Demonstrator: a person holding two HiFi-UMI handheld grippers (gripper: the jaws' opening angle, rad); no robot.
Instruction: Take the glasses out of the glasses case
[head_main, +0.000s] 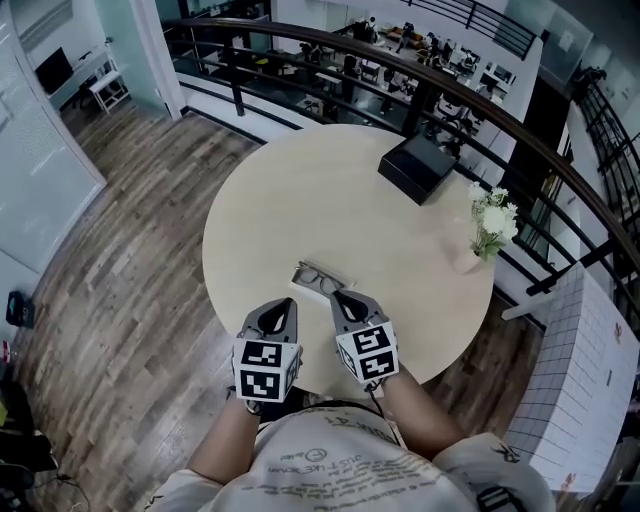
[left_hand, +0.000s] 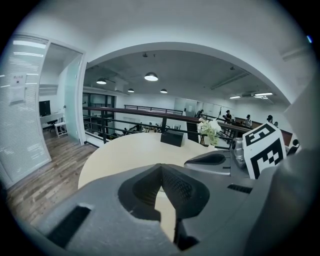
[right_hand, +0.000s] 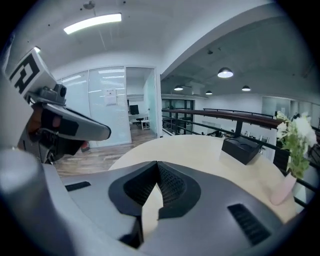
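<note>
- Here's the round table (head_main: 260, 200), pale top, wood floor all round it, railing (head_main: 560, 170) behind.
- The glasses (head_main: 318, 278) lie flat on the tabletop down at the table's 6 o'clock edge, nearest the person.
- They're out in the open, well apart from the black box (head_main: 418, 166) sitting up at about 1 o'clock.
- White flowers (head_main: 492, 222) in a small vase stand over at 3 o'clock, near the rim.
- The left gripper (head_main: 287, 303) hovers just short of the glasses, at their 7 o'clock. Its own view (left_hand: 161, 172) shows the jaws pressed together at the tips, nothing between them.
- The right gripper (head_main: 343, 296) sits at the glasses' 4 o'clock, its tip right by the frame; contact can't be judged. In its own view (right_hand: 157, 167) the jaws are closed too, gripping nothing.
- The two grippers ride side by side, near each other, both aimed across the table towards 12 o'clock.
</note>
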